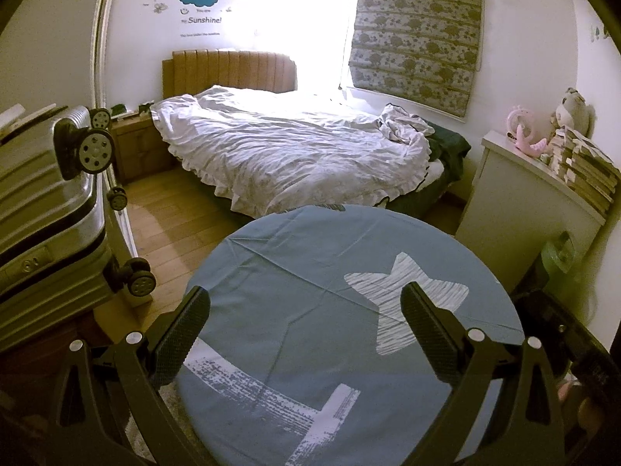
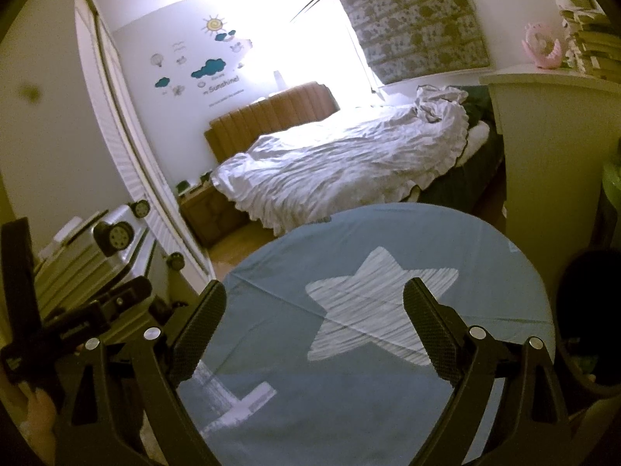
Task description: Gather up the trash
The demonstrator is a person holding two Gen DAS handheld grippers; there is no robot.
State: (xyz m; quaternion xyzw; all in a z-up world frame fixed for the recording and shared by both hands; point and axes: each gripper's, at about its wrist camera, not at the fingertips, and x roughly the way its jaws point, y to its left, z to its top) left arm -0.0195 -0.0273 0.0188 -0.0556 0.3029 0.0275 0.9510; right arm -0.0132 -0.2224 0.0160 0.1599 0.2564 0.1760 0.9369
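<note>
Wall sticker [image 1: 201, 20] reads "Sunshine!"; left gripper [image 1: 306, 334] and right gripper [image 2: 315, 330] both spread wide, empty, above blue worktop [image 1: 295, 272].

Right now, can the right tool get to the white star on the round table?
Probably yes. The right tool is open and empty, hanging right over the star on the table. Nothing lies between them.

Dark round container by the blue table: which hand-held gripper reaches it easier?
Probably right: dark round container sits just right of the open right hand-held gripper; left hand-held gripper is farther left.
</note>
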